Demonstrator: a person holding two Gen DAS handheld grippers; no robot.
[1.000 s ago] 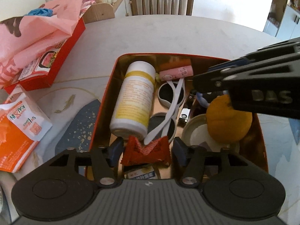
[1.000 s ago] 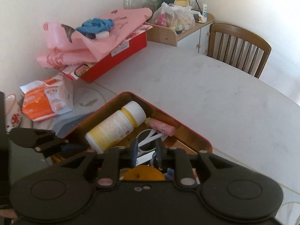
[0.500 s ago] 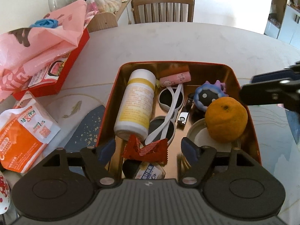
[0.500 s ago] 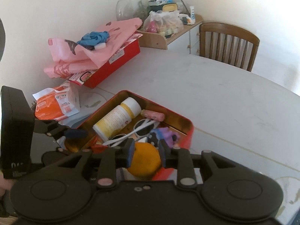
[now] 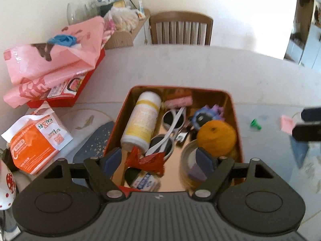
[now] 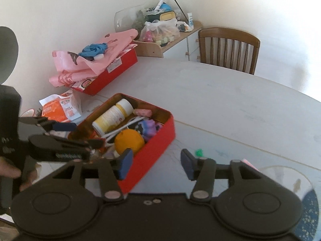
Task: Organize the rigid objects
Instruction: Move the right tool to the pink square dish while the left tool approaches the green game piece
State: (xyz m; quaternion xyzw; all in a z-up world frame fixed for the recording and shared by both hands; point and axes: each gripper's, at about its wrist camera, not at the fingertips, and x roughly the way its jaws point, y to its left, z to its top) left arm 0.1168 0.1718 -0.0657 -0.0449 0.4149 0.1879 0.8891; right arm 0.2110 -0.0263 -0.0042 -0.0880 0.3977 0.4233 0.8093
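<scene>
Both claws are spread and hold nothing: left claw [image 5: 158, 158] over the red tin [image 5: 232, 108]; only the right claw [image 6: 156, 163] view shows the tin's outer wall.

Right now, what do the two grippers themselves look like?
Both look alike: the left gripper and right gripper have matte black linkage arms with silver pivot pins, blue finger pads, two round black discs and a ribbed dark body. No cables or sleeves show.

White walls, bright light blowing out the far right corner. Wooden slat-back chair [image 6: 229, 49] at the far edge of the pale round desk [image 6: 230, 104], straight ahead. Low wooden sideboard [image 6: 176, 40] ahead left, against the wall.
</scene>
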